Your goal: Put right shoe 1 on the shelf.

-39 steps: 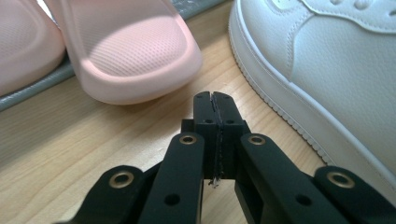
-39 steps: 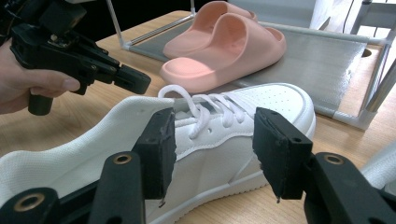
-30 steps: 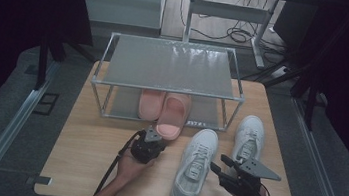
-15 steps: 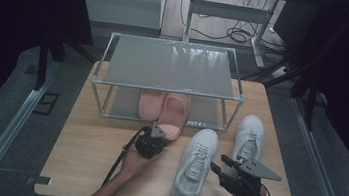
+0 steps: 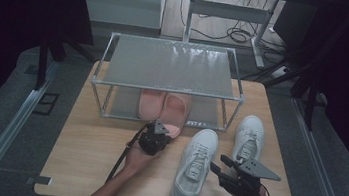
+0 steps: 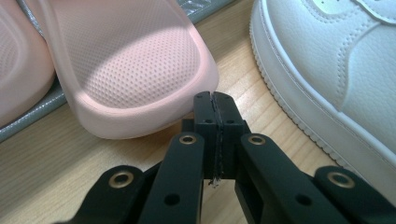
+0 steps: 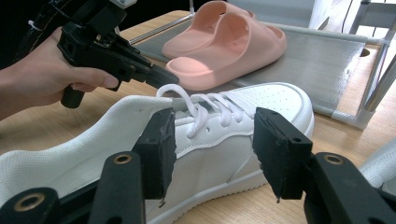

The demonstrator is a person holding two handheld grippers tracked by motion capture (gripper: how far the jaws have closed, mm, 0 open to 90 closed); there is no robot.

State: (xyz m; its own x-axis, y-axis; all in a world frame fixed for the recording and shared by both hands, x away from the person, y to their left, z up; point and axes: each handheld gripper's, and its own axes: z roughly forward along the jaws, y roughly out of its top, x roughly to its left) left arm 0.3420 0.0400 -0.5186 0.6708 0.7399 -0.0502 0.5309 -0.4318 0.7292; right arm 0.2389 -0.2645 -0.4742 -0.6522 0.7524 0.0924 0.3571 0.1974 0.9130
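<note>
Standing beside the pale wooden table [image 5: 88,168], I watched the person's left gripper [image 6: 215,108] sit with its black jaws pressed flat together, nothing between them, their tips right at the near heel edge of the right-hand pink foam slide sandal [image 6: 135,70]. From above, that left gripper [image 5: 156,137] lay near the middle of the table, just in front of the clear-topped metal-framed shoe rack [image 5: 171,67]. The sandal poked out of the rack's lower shelf toward the person, its heel over the wood, while its twin, the left-hand pink foam slide sandal [image 5: 149,104], lay further in on the grey shelf, the two side by side and touching.

The right gripper [image 7: 212,140] was spread wide, its two pads well apart and gripping nothing, aimed across the white lace-up leather sneaker [image 7: 224,140] that lay just beyond them. From above, the right gripper [image 5: 226,171] hovered at the near right of the table, just beside that sneaker [image 5: 195,167], which pointed away from the person. A second white leather sneaker [image 5: 248,137] stood to the right of it, a little farther off, close to the rack's right front leg.
</note>
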